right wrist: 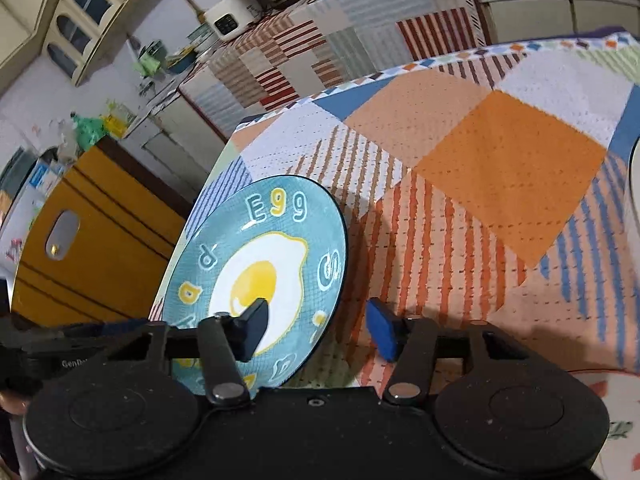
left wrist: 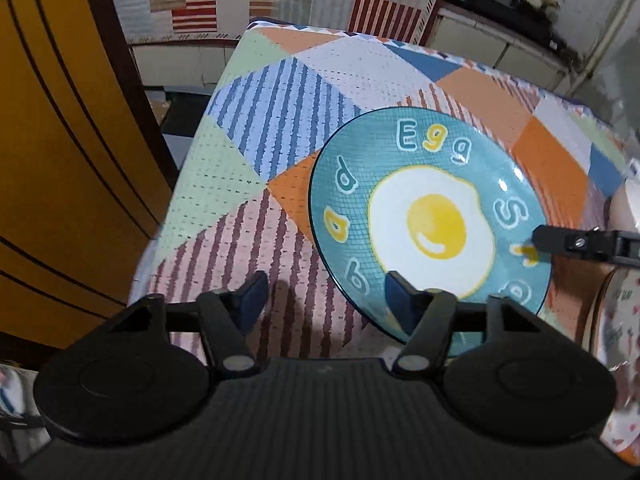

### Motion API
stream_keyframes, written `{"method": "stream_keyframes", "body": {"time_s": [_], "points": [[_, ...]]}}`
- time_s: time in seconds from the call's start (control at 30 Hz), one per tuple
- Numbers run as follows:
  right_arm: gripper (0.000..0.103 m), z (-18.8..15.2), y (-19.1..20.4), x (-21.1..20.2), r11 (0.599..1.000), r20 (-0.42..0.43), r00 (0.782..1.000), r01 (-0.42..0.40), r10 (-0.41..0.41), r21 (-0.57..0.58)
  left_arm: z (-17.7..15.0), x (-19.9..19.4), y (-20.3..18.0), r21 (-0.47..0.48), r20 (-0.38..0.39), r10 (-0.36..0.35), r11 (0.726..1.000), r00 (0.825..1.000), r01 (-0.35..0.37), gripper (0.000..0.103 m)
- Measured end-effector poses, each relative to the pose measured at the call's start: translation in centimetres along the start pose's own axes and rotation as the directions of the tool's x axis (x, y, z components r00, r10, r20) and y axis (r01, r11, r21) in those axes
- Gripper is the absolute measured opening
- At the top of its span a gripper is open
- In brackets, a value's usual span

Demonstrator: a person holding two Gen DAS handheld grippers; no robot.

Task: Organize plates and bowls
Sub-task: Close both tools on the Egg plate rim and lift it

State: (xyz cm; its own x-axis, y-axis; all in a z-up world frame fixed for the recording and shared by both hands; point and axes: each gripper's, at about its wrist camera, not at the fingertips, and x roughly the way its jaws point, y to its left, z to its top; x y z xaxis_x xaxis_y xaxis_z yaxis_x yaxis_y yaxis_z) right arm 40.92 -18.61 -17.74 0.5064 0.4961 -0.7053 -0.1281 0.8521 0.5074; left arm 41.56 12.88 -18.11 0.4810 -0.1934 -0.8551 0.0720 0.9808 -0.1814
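A teal plate [left wrist: 432, 216] with a fried egg picture and the word "Egg" lies on the patchwork tablecloth [left wrist: 280, 92]. My left gripper [left wrist: 326, 300] is open; its right finger [left wrist: 400, 300] hangs over the plate's near rim, its left finger over the cloth. My right gripper [right wrist: 320, 330] is open and straddles the plate's [right wrist: 256, 276] right rim, one finger [right wrist: 252, 330] over the plate face and the other [right wrist: 382, 330] outside it. The right gripper's finger also shows in the left wrist view [left wrist: 576, 242] at the plate's right edge. Neither gripper holds the plate.
A patterned bowl or plate [left wrist: 616, 340] and a white dish [left wrist: 626, 208] sit at the right of the table. A white rim [right wrist: 634, 184] shows at the right edge. A yellow cabinet [left wrist: 60, 140] stands left of the table. Kitchen counters lie behind.
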Motion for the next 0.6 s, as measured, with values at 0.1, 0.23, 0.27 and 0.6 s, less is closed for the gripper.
{"method": "stream_keyframes", "body": {"time_s": [0.1, 0.23, 0.27, 0.6], "points": [[0.047, 0.1, -0.3, 0.8, 1.000, 0.006, 1.000, 0.001, -0.001, 0.031, 0.0, 0.7, 0.7, -0.029, 0.016, -0.031, 0.999, 0.999, 0.031, 0.044], [0.033, 0.3, -0.5, 2.0, 0.999, -0.005, 1.000, 0.023, -0.023, 0.025, -0.1, 1.4, 1.4, -0.086, 0.033, -0.091, 0.992, 0.995, 0.094, 0.030], [0.028, 0.2, -0.4, 2.3, 1.000, -0.004, 1.000, 0.027, -0.027, 0.015, -0.1, 1.4, 1.4, -0.090, 0.034, -0.108, 0.990, 0.994, 0.111, 0.023], [0.018, 0.3, 0.4, 2.6, 0.995, -0.037, 0.998, 0.046, -0.050, -0.084, -0.7, 1.2, 0.2, -0.043, 0.025, -0.120, 0.992, 0.993, 0.121, 0.018]]}}
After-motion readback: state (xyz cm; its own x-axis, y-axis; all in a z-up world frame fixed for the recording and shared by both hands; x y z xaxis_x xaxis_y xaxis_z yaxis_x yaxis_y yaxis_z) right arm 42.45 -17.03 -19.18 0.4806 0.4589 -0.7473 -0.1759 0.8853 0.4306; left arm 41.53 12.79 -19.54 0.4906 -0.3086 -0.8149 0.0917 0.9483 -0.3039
